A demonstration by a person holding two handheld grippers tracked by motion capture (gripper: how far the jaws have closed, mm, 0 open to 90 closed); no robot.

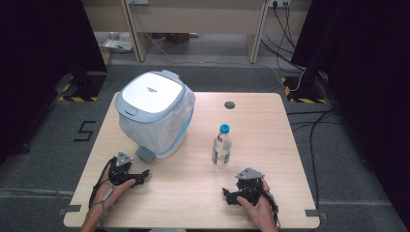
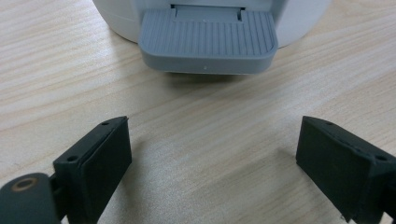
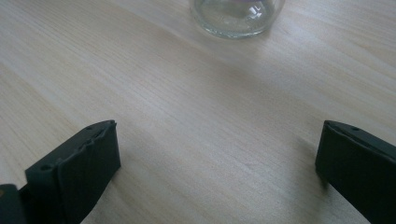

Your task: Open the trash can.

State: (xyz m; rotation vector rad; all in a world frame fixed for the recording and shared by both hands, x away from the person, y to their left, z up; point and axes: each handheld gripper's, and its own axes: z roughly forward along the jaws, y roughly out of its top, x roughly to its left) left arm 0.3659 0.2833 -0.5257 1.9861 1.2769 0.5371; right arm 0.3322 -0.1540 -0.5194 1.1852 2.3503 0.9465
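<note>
A white pedal bin [image 1: 153, 112] with a grey-rimmed lid and a clear liner stands on the wooden table [image 1: 193, 193] at the back left. Its grey foot pedal [image 1: 145, 154] [image 2: 208, 41] sticks out toward me. A clear plastic bottle [image 1: 221, 147] with a blue cap stands upright at the centre; its base [image 3: 236, 16] shows in the right gripper view. My left gripper [image 1: 143, 175] [image 2: 212, 161] rests on the table just short of the pedal, open and empty. My right gripper [image 1: 227, 195] [image 3: 217, 165] lies near the front right, open and empty, below the bottle.
A round cable hole [image 1: 229, 105] sits in the tabletop at the back. Beyond the table are a desk's legs [image 1: 135, 34] and floor cables [image 1: 300, 82]. Dark curtains hang on both sides.
</note>
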